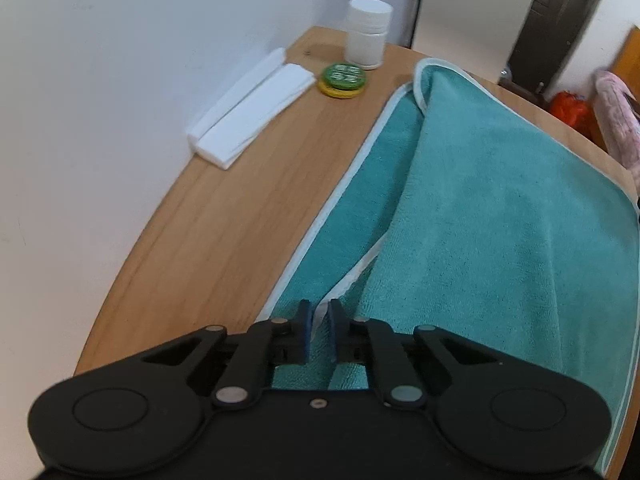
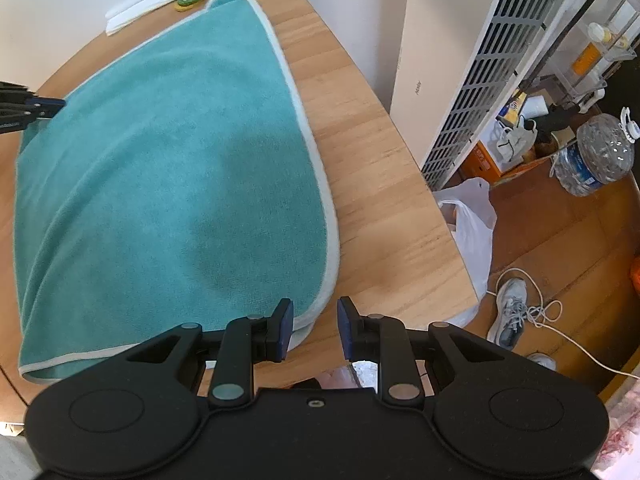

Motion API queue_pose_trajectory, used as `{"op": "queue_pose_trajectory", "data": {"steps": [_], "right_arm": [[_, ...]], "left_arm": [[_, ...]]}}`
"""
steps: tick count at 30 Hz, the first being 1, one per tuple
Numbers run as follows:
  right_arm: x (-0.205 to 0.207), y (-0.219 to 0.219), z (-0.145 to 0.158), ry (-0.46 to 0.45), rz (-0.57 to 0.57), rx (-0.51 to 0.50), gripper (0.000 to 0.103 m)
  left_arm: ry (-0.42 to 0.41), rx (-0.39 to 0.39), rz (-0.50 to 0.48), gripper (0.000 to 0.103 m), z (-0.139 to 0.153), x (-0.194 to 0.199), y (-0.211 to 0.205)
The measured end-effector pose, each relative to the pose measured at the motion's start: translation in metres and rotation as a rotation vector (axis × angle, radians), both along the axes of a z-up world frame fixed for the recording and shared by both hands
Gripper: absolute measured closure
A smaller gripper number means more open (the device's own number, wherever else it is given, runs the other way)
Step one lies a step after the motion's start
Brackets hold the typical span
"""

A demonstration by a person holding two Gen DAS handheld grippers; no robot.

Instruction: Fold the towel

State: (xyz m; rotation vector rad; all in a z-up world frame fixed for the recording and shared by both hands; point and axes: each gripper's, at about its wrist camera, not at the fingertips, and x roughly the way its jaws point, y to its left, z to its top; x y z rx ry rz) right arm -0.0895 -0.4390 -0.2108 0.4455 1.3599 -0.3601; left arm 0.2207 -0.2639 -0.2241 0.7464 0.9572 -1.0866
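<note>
A teal towel [image 1: 500,208] with a pale hem lies on the wooden table [image 1: 224,216], its upper layer folded over a lower one. My left gripper [image 1: 320,322] is shut on the white-hemmed corner of the upper layer, at the towel's near left. In the right wrist view the same towel [image 2: 172,168] spreads across the table [image 2: 372,184], and the left gripper's fingers [image 2: 28,106] show at the far left edge, holding the cloth. My right gripper [image 2: 314,326] stands open just past the towel's near right corner, nothing between its fingers.
By the wall lie folded white cloths [image 1: 252,108], a green and yellow round tin [image 1: 344,80] and a white bottle [image 1: 368,32]. Right of the table edge [image 2: 452,240] the floor holds a plastic bag [image 2: 472,220], a shoe [image 2: 510,308], a cable, a water jug [image 2: 596,156] and a grilled panel.
</note>
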Motion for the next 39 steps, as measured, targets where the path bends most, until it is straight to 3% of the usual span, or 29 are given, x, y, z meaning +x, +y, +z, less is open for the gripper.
{"op": "queue_pose_trajectory", "data": {"steps": [3, 5, 10, 14, 17, 20, 23, 27, 28, 35, 39], "right_arm": [[0.0, 0.005, -0.004, 0.005, 0.034, -0.02, 0.074], [0.0, 0.002, -0.003, 0.012, 0.025, -0.012, 0.073], [0.002, 0.001, -0.003, 0.041, 0.048, -0.016, 0.066], [0.007, 0.005, 0.001, 0.056, 0.091, -0.051, 0.066], [0.017, 0.003, 0.022, -0.018, 0.141, -0.078, 0.064], [0.04, -0.011, 0.048, -0.108, 0.175, -0.119, 0.062], [0.087, -0.027, 0.065, -0.17, 0.21, -0.203, 0.06], [0.143, -0.039, 0.065, -0.242, 0.28, -0.201, 0.058], [0.157, -0.04, 0.062, -0.252, 0.298, -0.2, 0.058], [0.218, -0.05, 0.041, -0.293, 0.427, -0.181, 0.058], [0.235, -0.058, 0.029, -0.297, 0.471, -0.167, 0.058]], "left_arm": [[-0.072, -0.005, 0.065, 0.097, 0.003, 0.004, 0.006], [-0.07, -0.013, 0.11, 0.097, 0.006, 0.009, 0.011], [-0.134, 0.026, 0.111, 0.097, 0.001, 0.006, 0.009], [-0.17, 0.051, 0.099, 0.096, 0.002, 0.002, 0.001], [-0.182, 0.041, 0.125, 0.093, 0.005, 0.002, 0.002], [-0.18, 0.012, 0.228, 0.093, 0.013, 0.005, 0.015], [-0.149, -0.04, 0.325, 0.087, 0.025, -0.001, 0.034], [-0.094, -0.072, 0.399, 0.086, 0.038, -0.029, 0.057], [-0.045, -0.079, 0.431, 0.086, 0.039, -0.036, 0.065], [0.146, -0.021, 0.631, 0.086, 0.017, -0.067, 0.097], [0.219, -0.036, 0.743, 0.086, 0.011, -0.078, 0.113]]}}
